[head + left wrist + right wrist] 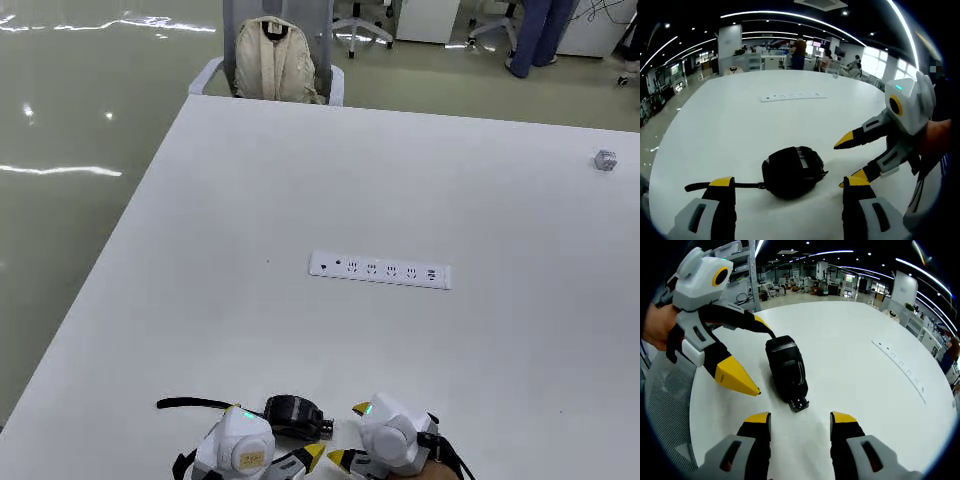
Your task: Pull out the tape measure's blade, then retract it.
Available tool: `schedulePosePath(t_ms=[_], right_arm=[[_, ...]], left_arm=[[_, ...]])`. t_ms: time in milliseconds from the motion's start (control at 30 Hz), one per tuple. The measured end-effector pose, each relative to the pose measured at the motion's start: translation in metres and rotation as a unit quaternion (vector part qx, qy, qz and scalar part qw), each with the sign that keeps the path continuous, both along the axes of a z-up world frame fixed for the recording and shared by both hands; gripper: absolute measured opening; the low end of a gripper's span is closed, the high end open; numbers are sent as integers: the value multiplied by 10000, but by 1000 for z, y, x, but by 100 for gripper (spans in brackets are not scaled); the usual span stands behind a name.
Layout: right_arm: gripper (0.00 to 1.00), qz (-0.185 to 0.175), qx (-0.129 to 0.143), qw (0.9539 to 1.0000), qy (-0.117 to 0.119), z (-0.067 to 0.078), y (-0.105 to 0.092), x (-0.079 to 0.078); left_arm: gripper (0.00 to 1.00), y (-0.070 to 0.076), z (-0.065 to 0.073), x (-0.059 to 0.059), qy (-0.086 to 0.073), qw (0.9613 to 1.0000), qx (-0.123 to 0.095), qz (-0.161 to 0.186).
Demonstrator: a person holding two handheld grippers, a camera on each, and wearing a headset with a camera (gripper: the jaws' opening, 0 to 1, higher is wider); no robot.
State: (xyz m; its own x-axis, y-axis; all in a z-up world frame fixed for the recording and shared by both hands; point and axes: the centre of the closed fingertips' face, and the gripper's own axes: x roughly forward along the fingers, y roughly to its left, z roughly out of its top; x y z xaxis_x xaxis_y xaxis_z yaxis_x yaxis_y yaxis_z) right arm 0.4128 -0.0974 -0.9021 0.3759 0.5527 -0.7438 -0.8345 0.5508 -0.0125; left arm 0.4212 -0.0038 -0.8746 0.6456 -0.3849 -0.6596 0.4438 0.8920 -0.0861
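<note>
Jaws parted on both handheld grippers frame a black tape measure (786, 371) lying on its side at the near edge of a wide white desk (250, 200). Seen from the right gripper view, the left gripper (788, 182) straddles the case, one yellow-tipped jaw on either side, though whether either tip touches it cannot be told. The right gripper (800, 415) holds nothing, its jaws spread just short of the small tab (799, 404) at the end of the case that faces it. A thin black wrist strap (725, 186) trails away from the other end of the tape measure, lying flat on the desk towards the left. From the head view, the two grippers sit close together at the bottom of the scene, with the tape measure just beyond them. Farther up the desk, well apart from the work, lies a white power strip (380, 270), and a small grey object (605, 160) rests near the right edge. Beyond the far end, a cream backpack (272, 60) sits on a chair (325, 85) on the glossy floor (80, 120).
</note>
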Motion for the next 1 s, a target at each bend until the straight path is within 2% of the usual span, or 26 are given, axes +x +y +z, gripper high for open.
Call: schedulePosePath(t_ms=[333, 700, 1000], right_arm=[[52, -283, 199, 9993, -120, 24, -10, -15], [58, -496, 250, 9983, -150, 38, -21, -32], [64, -658, 347, 9971, -145, 50, -24, -49]], left_arm=[[89, 7, 5, -16, 3, 9999, -48, -97], [91, 16, 14, -34, -46, 9996, -66, -277], [93, 17, 25, -49, -125, 9989, -131, -438]])
